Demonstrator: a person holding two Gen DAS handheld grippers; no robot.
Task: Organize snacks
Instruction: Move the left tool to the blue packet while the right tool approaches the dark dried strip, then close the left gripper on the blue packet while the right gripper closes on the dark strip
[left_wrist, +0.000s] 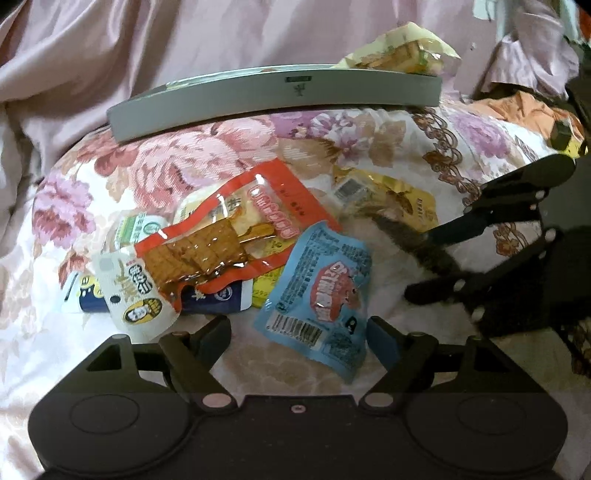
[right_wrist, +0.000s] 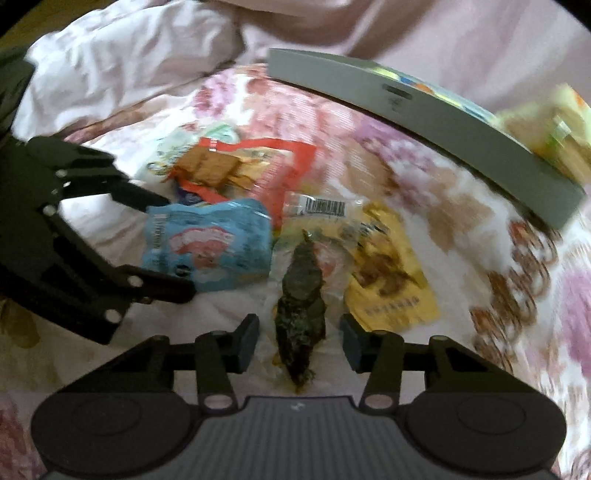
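Both grippers, left gripper (left_wrist: 299, 332) and right gripper (right_wrist: 299, 334), are hovering released; the dark clear-wrapped snack (right_wrist: 301, 295) between the right's fingers is looking light, crinkly and slippery, best pinched mid-body.

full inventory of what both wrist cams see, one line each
Grey tray: 1, grey, far side of the bed, pale yellow packets in it.
Red packet: 1, red and clear, top of the pile.
Blue packet: 1, light blue, in front of the left gripper.
Dark snack packet: 1, clear with dark filling, between the right gripper's fingers.
Yellow packet: 1, yellow, beside it.
Other packets: several, partly buried.
Floral bedcover: 1, pink and white.
Left gripper: open.
Right gripper: open.
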